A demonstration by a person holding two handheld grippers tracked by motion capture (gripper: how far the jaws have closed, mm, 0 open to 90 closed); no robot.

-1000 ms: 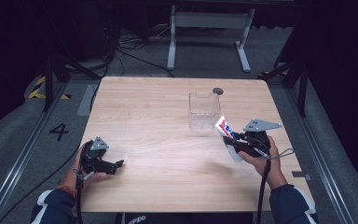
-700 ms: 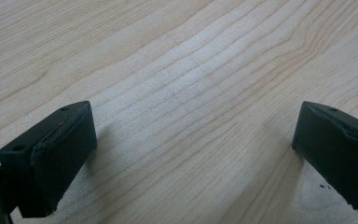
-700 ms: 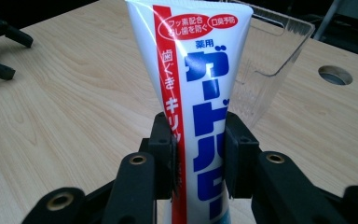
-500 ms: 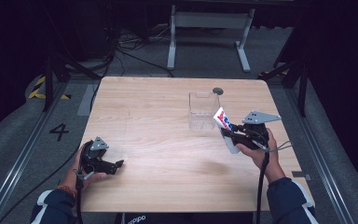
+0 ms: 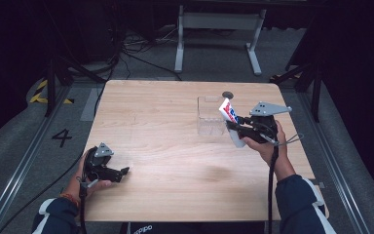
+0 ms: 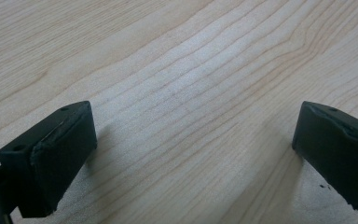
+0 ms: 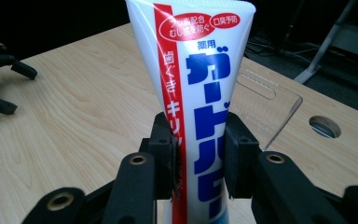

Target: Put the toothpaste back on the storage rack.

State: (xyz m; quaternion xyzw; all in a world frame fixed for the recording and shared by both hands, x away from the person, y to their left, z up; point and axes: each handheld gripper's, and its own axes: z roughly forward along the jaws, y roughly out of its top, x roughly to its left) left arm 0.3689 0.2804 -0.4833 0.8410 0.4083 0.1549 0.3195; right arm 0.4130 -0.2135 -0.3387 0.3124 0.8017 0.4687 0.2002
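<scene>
Toothpaste tube lifted toward clear box

The right claw (image 5: 234,127), clamping the toothpaste tube (image 5: 230,117), has risen toward the clear box (image 5: 209,117) at 3 o'clock on the counter (image 5: 175,161); its own view shows blue lettering. The left claw (image 5: 122,171) stays wide, empty.

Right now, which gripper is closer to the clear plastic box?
The right gripper, holding the toothpaste tube just beside the clear box. The left gripper sits far off at the table's near left corner.
</scene>
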